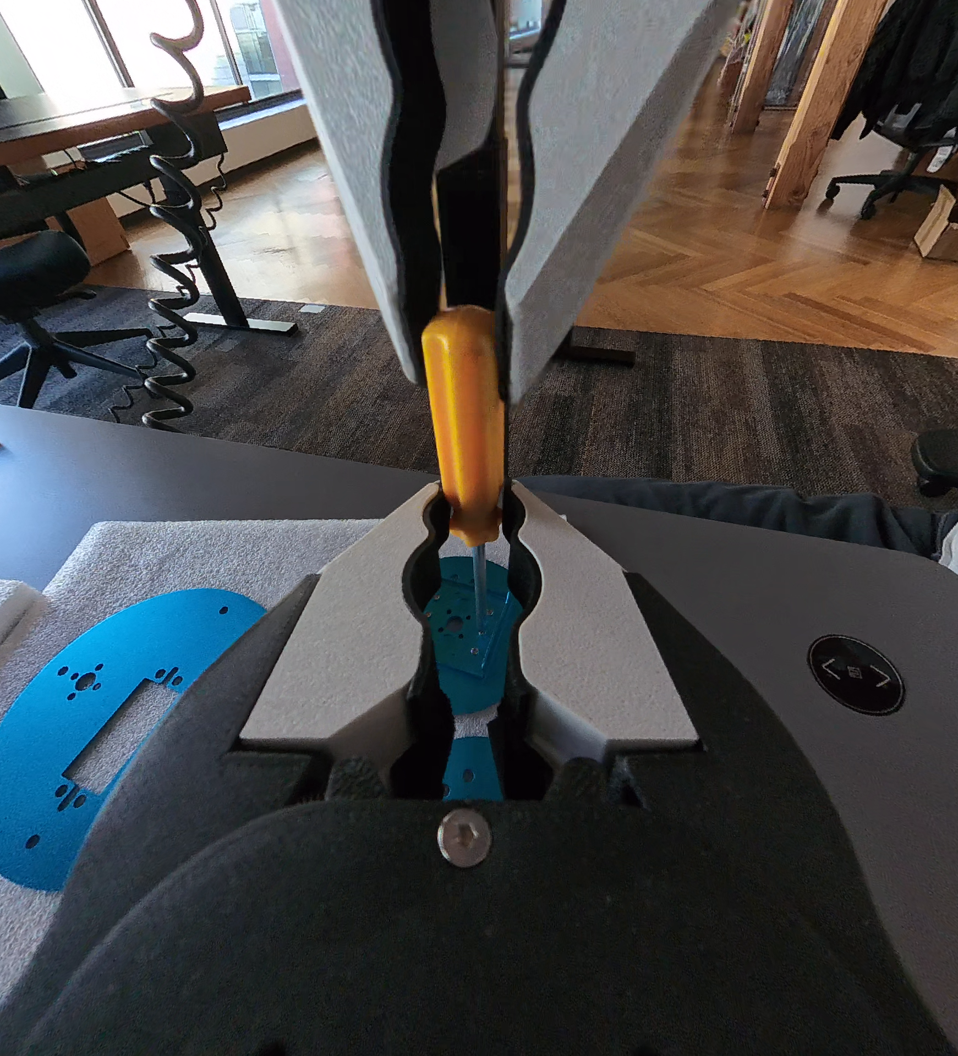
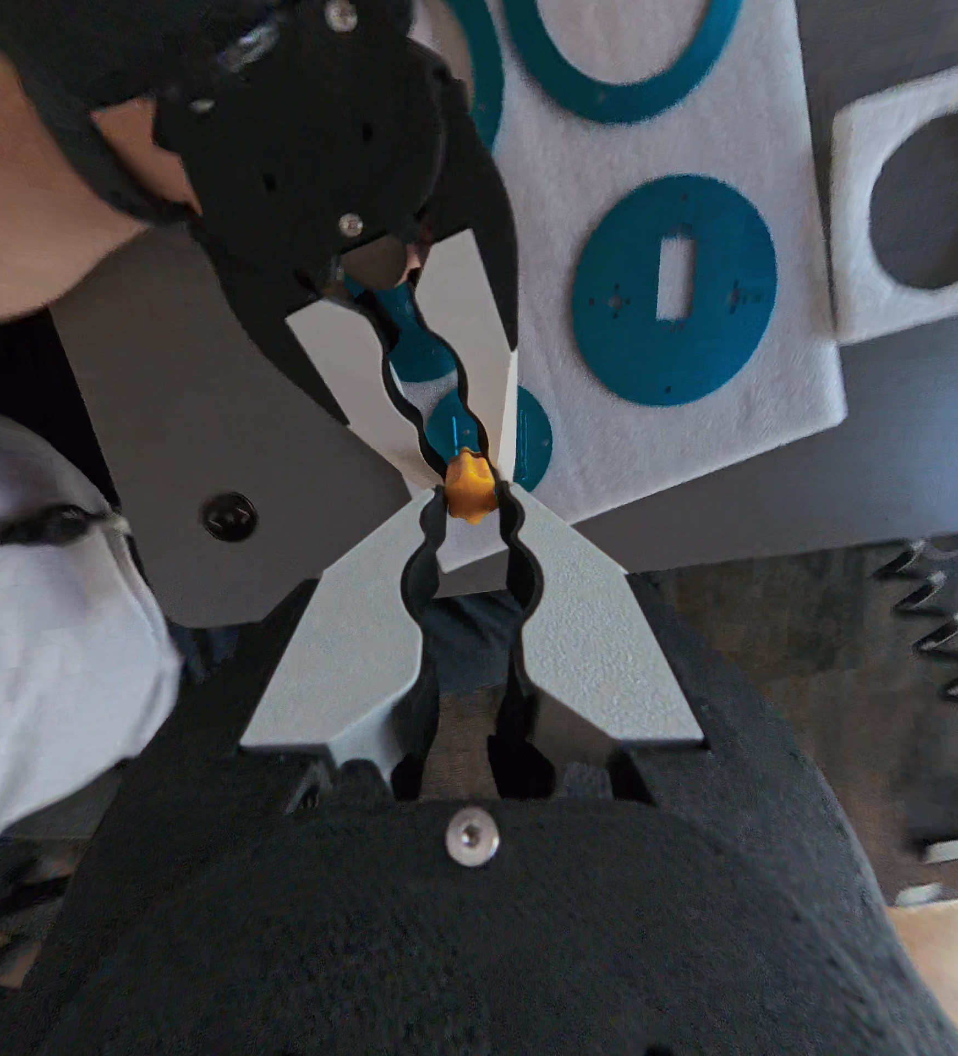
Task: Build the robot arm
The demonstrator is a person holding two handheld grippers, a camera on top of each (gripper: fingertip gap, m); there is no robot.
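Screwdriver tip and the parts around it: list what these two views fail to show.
- Screwdriver tip: too small in the left wrist view; hidden by its own handle in the right.
- Small blue bracket: edges covered by left gripper fingers.
- Blue rings: cut off by the top edge, right view.
- Right gripper: motion-blurred surroundings.

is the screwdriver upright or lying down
Upright. In the left wrist view the screwdriver stands vertical, orange handle up and shaft pointing down onto a blue bracket; both grippers' jaws pinch the handle.
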